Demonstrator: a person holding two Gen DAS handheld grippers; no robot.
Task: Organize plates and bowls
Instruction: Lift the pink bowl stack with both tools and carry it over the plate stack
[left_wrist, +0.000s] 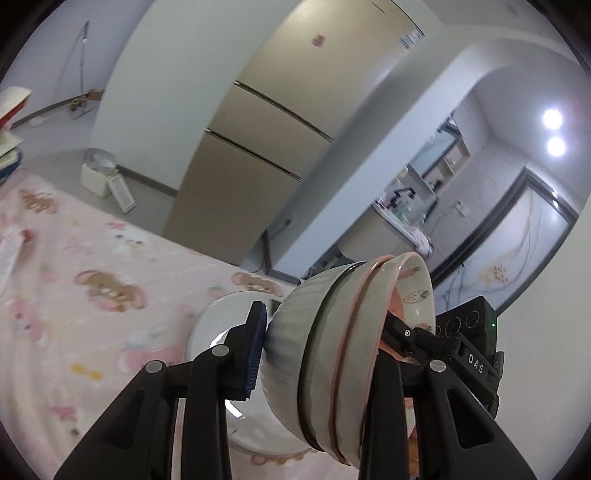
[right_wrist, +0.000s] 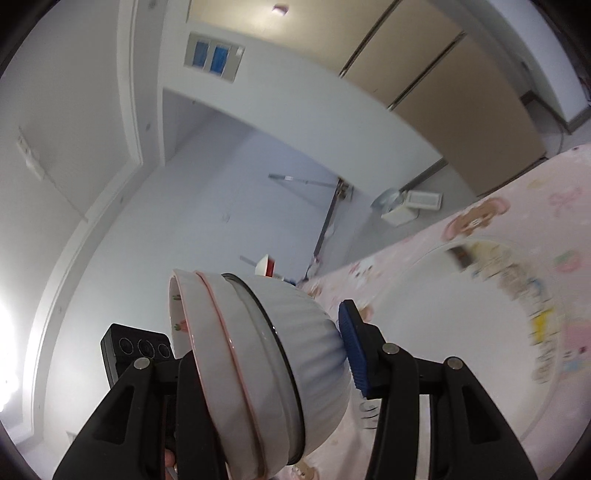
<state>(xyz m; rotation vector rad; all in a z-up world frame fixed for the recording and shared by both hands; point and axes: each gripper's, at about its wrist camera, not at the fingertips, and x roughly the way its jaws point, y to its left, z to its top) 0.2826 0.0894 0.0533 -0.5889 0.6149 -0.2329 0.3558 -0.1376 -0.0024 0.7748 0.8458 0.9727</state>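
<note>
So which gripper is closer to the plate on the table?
Probably the right gripper: the plate looks big, just beside its fingers. From the left gripper the plate looks smaller, partly behind the bowls that both grippers hold.

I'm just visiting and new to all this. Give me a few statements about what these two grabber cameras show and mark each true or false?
1. The left gripper and the right gripper both hold the same stack of bowls. True.
2. The stack is made of three nested bowls. True.
3. The outermost ribbed bowl is bright red. False: it is white with a dark rim.
4. The tablecloth is plain blue. False: it is pink with cartoon animals.
5. The innermost bowl has strawberry prints. True.
6. The printed plate is lifted in the air. False: it lies on the tablecloth.
</note>
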